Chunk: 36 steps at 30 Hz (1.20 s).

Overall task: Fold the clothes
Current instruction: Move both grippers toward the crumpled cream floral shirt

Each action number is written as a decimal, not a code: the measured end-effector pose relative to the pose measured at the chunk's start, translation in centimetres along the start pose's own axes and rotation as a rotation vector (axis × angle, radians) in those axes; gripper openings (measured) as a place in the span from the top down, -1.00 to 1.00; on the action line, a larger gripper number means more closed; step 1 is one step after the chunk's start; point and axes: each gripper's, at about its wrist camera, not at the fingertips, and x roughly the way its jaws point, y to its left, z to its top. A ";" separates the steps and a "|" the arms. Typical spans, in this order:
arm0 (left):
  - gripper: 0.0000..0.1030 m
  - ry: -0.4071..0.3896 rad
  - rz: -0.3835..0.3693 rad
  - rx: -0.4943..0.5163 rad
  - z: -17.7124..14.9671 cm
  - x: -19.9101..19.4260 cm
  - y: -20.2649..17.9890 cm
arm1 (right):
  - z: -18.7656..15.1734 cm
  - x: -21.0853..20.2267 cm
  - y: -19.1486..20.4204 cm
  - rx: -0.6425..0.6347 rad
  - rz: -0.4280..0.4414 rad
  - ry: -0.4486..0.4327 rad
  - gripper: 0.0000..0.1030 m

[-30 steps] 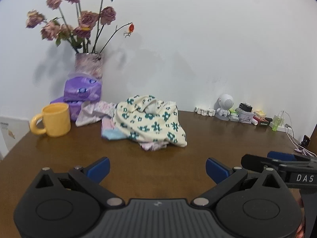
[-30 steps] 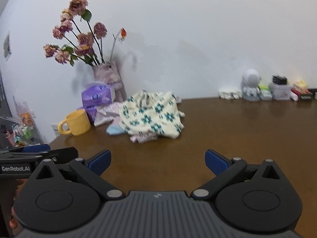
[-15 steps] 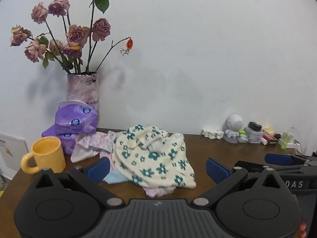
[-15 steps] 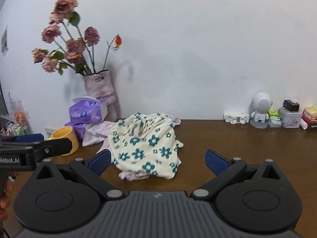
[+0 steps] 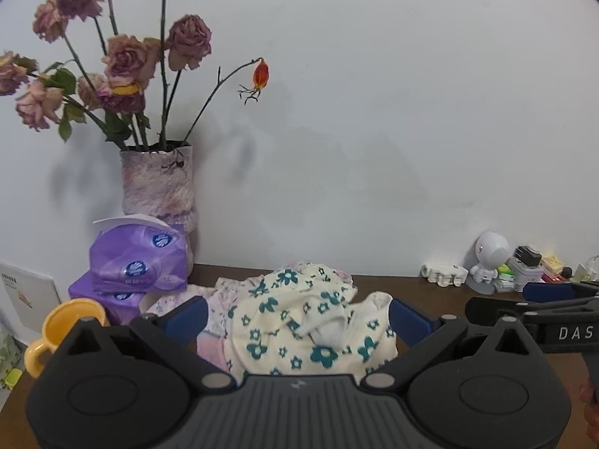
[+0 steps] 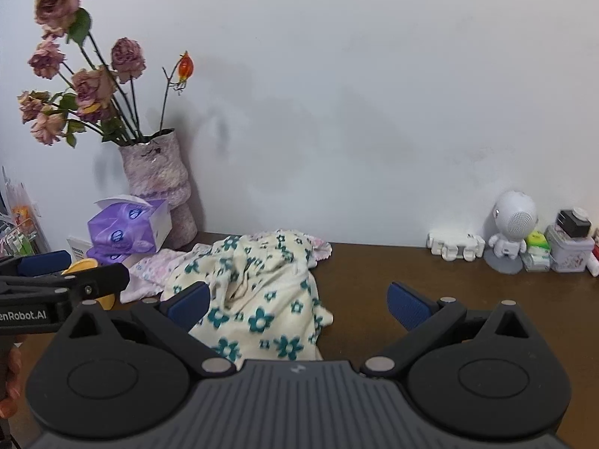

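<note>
On the brown counter, near the wall, I see the floral garment crumpled in a heap, partly over a pink garment. Left hand-held gripper: jaws wide apart, holding nothing, the heap framed between its blue fingertips. Right hand-held gripper: also spread apart and empty, the floral garment near its left fingertip. Left of the heap stand a yellow mug, purple tissue packs and a vase of dried roses. A small white robot figure sits far right.
</note>
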 end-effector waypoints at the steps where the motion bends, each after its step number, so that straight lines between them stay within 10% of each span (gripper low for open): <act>1: -0.99 -0.001 0.010 0.003 0.3 0.5 0.0 | 0.5 0.6 -0.1 0.000 -0.004 0.006 -0.99; 12: -0.99 0.033 0.049 0.034 1.2 5.0 -0.2 | 2.5 5.2 0.6 -0.058 -0.137 -0.007 -0.99; 36: -0.97 0.124 0.062 0.167 -2.4 12.4 0.2 | 0.4 13.0 -2.2 0.051 -0.045 0.135 -0.96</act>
